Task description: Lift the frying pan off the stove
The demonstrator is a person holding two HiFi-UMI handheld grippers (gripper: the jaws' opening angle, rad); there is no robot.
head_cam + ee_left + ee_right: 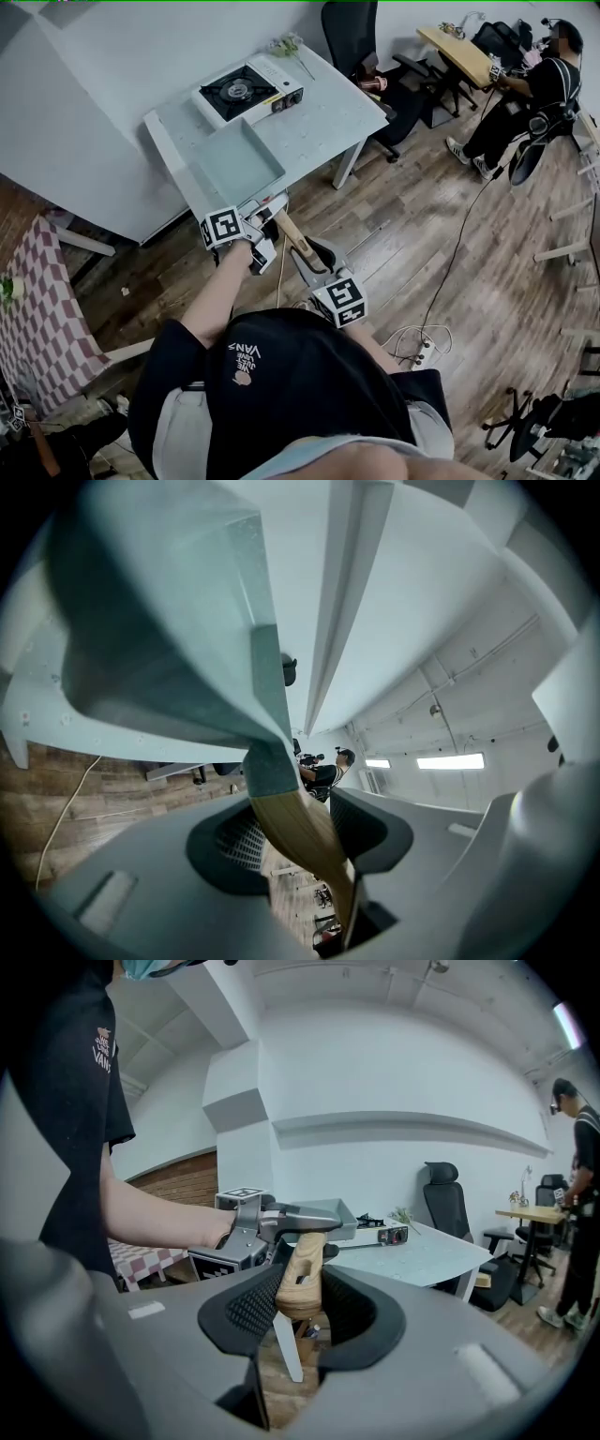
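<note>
The white, flat-topped desk (pixel 319 131) on slim white legs is the biggest thing here. Next is the frying pan (pixel 234 161), square and shallow, with smooth pale grey-green walls and a plain flat floor showing whole. It hangs in the air over the near end of the desk, well apart from the stove (pixel 246 92), a boxy white single-burner unit with a black top that sits at the far end. The pan's long axis runs from the person towards the stove, body leading and handle (pixel 289 234) pointing back at the person. That handle is a rounded bar of light grained wood, joined to the pan by a grey-green neck. The left tongs (pixel 300 832) are clamped on the handle up near the neck, and the right tongs (pixel 300 1302) are clenched on its butt end with ribbed black pads.
</note>
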